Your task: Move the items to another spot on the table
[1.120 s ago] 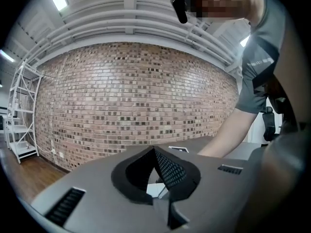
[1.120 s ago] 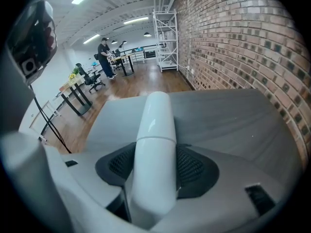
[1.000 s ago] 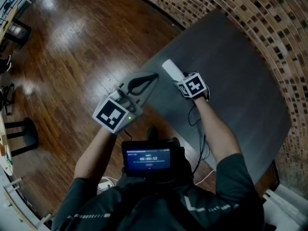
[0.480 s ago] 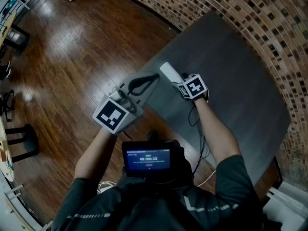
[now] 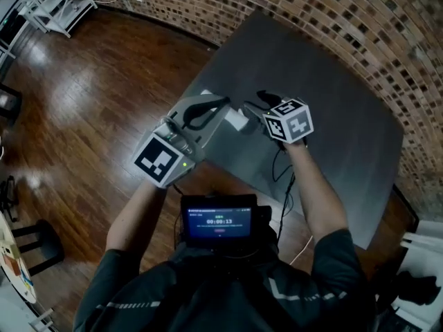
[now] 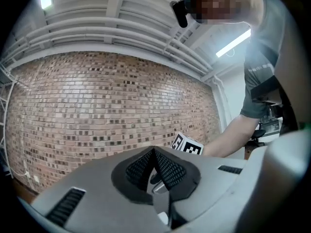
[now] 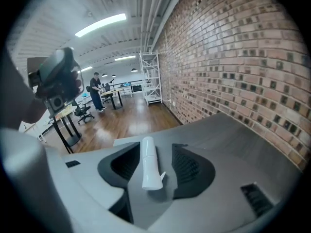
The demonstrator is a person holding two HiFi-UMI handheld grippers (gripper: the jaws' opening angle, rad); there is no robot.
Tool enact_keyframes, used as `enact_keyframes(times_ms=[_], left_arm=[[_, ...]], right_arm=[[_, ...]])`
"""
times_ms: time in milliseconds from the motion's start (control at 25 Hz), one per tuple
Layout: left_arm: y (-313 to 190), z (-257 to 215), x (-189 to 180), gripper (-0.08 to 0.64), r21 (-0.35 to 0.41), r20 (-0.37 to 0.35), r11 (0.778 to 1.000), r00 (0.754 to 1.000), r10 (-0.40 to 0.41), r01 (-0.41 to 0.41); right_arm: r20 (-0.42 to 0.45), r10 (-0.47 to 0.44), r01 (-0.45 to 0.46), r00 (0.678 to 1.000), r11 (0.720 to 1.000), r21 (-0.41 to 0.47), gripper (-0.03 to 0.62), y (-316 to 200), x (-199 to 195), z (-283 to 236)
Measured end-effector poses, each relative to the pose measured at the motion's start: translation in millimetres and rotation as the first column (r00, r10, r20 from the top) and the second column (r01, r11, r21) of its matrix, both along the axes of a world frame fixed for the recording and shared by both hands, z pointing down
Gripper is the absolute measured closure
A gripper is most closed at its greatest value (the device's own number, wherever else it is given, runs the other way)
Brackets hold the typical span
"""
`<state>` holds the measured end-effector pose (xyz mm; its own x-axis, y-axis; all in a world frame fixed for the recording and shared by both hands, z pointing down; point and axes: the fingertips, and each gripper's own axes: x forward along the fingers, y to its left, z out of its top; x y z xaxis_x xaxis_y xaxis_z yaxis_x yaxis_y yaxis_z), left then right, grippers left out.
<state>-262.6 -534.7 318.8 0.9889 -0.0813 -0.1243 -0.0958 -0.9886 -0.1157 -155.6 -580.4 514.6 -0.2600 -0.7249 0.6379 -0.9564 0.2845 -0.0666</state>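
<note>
Right claw (image 7: 158,166) lifted off white tube (image 7: 148,164), jaws just narrowing yet apart, gripping nothing; tube lay on bench (image 5: 332,116), 8 o'clock of it. Left claw (image 6: 154,152) closed, empty. Step: release, withdrawal. Next: retreat without nudging tube

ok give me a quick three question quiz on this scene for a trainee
1. True or false: the white plastic cylinder is clamped in the right gripper.
2. The jaws of the left gripper are: A wide apart, B together, C on the cylinder.
3. What does the cylinder lie on?
Key: 1 false: it lies free, seen through the gap of the parted jaws, which have just been closing. 2 B. 3 the dark grey table.
</note>
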Motion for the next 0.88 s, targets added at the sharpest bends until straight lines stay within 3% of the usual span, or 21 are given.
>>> enact_keyframes(times_ms=[80, 200, 280, 400, 480, 560, 680, 880], left_arm=[[17.2, -12.4, 15.6, 0.569, 0.02, -0.016, 0.999, 0.999, 0.042, -0.042], [47.3, -28.7, 37.2, 0.569, 0.038, -0.029, 0.994, 0.994, 0.106, -0.104], [65.9, -39.0, 52.4, 0.569, 0.058, -0.039, 0.989, 0.989, 0.142, -0.14], [92.1, -52.9, 76.1, 0.569, 0.076, -0.057, 0.981, 0.981, 0.186, -0.181], [110.1, -62.7, 90.9, 0.569, 0.08, -0.065, 0.975, 0.975, 0.211, -0.206], [130.2, -70.7, 104.5, 0.569, 0.085, -0.066, 0.969, 0.969, 0.237, -0.231], [159.3, -82.6, 121.1, 0.569, 0.087, -0.076, 0.961, 0.96, 0.269, -0.262], [200.7, -91.5, 144.4, 0.569, 0.102, -0.063, 0.944, 0.945, 0.321, -0.314]], right_arm=[[-0.006, 0.035, -0.035, 0.999, 0.996, 0.078, 0.441, 22.8, 16.6, -33.1], [-0.004, 0.108, -0.105, 0.994, 0.98, 0.168, 0.445, 66.2, 45.5, -75.8], [0.002, 0.168, -0.164, 0.986, 0.96, 0.226, 0.525, 95.8, 67.4, -101.6], [0.023, 0.237, -0.233, 0.971, 0.928, 0.291, 0.527, 140.8, 94.7, -133.1], [0.031, 0.281, -0.275, 0.959, 0.904, 0.327, 0.528, 170.9, 110.3, -152.4], [0.037, 0.331, -0.32, 0.943, 0.872, 0.369, 0.586, 202.7, 124.5, -169.8], [0.045, 0.393, -0.372, 0.919, 0.821, 0.432, 0.588, 248.8, 143.4, -193.4], [0.043, 0.474, -0.435, 0.879, 0.763, 0.477, 0.589, 314.4, 168.3, -216.0]])
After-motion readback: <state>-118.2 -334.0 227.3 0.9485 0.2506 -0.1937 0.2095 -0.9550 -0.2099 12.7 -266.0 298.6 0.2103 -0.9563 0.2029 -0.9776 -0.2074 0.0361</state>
